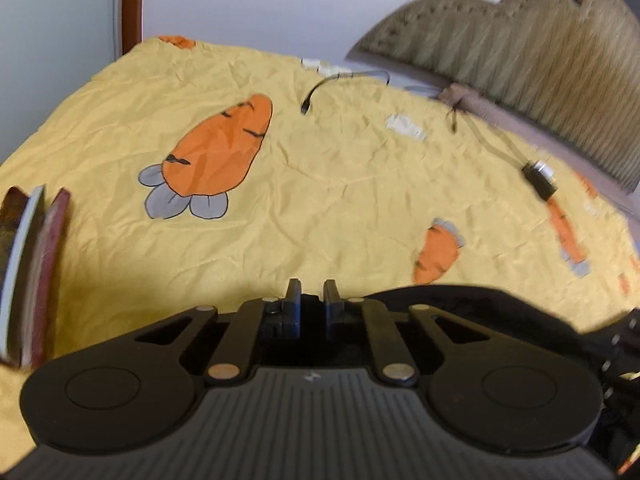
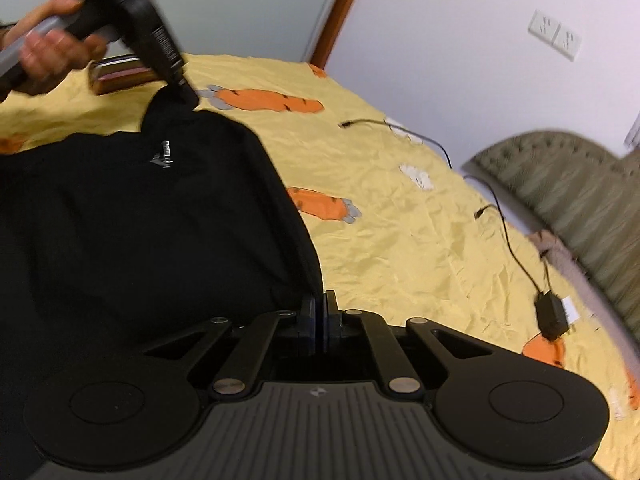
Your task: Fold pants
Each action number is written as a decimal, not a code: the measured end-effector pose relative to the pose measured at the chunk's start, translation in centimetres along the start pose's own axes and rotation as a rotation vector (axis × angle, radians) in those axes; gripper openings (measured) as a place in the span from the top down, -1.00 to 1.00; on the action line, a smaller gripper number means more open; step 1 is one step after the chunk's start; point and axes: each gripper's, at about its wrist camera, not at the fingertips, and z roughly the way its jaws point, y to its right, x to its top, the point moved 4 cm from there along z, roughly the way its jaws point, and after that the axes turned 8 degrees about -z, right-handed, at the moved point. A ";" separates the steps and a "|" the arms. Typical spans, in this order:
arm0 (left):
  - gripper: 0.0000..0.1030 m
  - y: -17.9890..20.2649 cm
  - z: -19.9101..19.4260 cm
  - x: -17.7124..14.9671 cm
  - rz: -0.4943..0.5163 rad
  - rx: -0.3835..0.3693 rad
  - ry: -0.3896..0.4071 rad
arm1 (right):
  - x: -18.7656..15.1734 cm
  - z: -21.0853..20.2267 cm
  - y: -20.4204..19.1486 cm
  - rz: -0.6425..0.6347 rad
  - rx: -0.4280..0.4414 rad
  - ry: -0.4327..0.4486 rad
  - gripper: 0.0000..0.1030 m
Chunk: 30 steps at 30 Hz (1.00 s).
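Note:
Black pants (image 2: 132, 232) lie on a yellow carrot-print bedsheet (image 2: 400, 240). My right gripper (image 2: 319, 308) is shut on the near right edge of the pants. My left gripper (image 2: 188, 98) shows in the right wrist view at the pants' far corner, pinching the fabric and lifting it into a peak. In the left wrist view the left gripper (image 1: 312, 294) has its jaws close together with a narrow gap, and black fabric (image 1: 480, 304) lies just right of it; the pinch itself is hidden.
Books (image 1: 28, 276) lie at the sheet's left side, also in the right wrist view (image 2: 120, 74). Black cables (image 2: 500, 220) and a charger (image 2: 552, 316) lie on the sheet to the right. A padded headboard (image 1: 540, 60) stands behind, and a wall socket (image 2: 554, 34) is above.

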 end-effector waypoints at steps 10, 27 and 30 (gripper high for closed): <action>0.98 -1.2 -11.1 -6.6 0.006 -0.024 0.121 | -1.1 -7.6 -6.4 -0.011 -0.027 0.048 0.94; -0.43 -1.5 -14.5 -16.2 -0.029 -0.164 0.013 | -3.5 -11.3 -13.1 0.019 0.003 0.022 0.95; -0.43 -0.7 -13.1 -16.2 -0.125 -0.174 -0.038 | -3.0 -11.4 -12.6 0.012 -0.019 0.031 0.95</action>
